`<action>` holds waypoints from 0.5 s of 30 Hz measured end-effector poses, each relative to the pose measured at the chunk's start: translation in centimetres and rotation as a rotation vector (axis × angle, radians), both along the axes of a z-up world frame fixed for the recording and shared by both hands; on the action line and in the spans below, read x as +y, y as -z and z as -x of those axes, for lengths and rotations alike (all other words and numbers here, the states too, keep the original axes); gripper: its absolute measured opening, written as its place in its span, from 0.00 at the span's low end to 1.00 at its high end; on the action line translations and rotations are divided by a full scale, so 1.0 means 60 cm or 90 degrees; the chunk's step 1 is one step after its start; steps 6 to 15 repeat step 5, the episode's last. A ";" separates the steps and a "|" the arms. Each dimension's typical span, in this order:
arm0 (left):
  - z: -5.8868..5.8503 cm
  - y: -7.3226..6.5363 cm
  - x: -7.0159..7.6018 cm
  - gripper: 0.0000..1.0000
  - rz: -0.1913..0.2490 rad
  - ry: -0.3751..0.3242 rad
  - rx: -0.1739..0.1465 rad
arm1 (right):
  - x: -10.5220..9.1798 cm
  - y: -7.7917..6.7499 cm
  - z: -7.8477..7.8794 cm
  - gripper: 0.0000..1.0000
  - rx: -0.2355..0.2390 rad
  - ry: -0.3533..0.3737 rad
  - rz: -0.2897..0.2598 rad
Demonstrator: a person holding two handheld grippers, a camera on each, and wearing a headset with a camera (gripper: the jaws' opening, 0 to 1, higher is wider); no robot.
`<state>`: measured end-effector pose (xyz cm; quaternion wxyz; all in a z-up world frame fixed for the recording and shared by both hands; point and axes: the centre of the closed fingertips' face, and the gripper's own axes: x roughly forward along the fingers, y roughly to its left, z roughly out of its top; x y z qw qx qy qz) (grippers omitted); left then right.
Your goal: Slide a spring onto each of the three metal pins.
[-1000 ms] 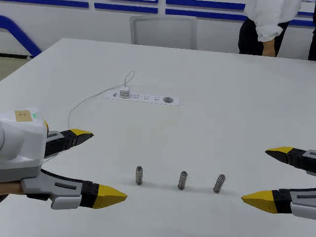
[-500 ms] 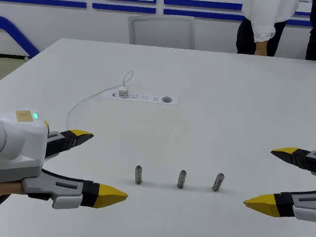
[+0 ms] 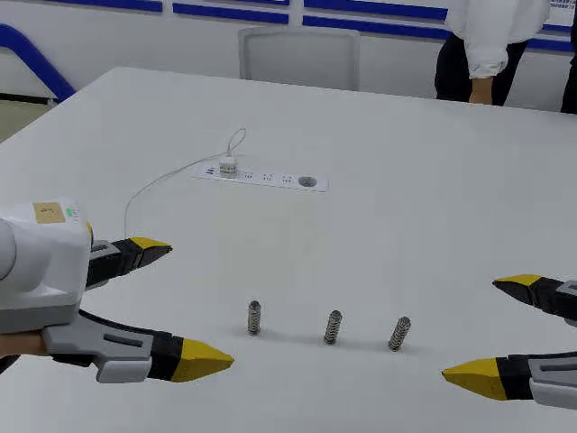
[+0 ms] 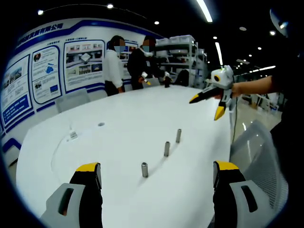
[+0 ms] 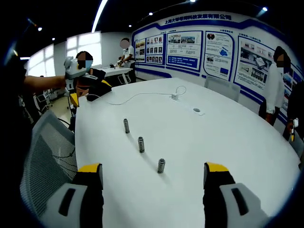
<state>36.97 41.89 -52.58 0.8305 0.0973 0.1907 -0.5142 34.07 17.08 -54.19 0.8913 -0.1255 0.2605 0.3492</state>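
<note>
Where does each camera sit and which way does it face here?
Head view: on the headset, facing forward and down at the white table and three upright springs; left hand-held gripper and right hand-held gripper, open, at the lower corners.
Left gripper view: on the left hand-held gripper, facing past the springs to the right one and the person's arm.
Right gripper view: on the right hand-held gripper, facing back toward the left one.
Shared: the spring row, from opposite ends.

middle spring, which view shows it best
The head view: the middle spring stands near the centre and close, its coils distinct. The right gripper view shows it smaller, coils still visible. In the left gripper view it looks like a plain grey post.
</note>
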 end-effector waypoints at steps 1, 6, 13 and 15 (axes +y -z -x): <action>0.000 0.001 0.002 1.00 0.001 -0.001 0.001 | -0.001 -0.001 -0.001 0.88 -0.001 0.004 0.001; 0.002 0.004 0.006 1.00 0.003 -0.005 0.006 | -0.003 -0.007 -0.006 0.88 -0.006 0.019 -0.009; 0.002 0.004 0.006 1.00 0.003 -0.005 0.006 | -0.003 -0.007 -0.006 0.88 -0.006 0.019 -0.009; 0.002 0.004 0.006 1.00 0.003 -0.005 0.006 | -0.003 -0.007 -0.006 0.88 -0.006 0.019 -0.009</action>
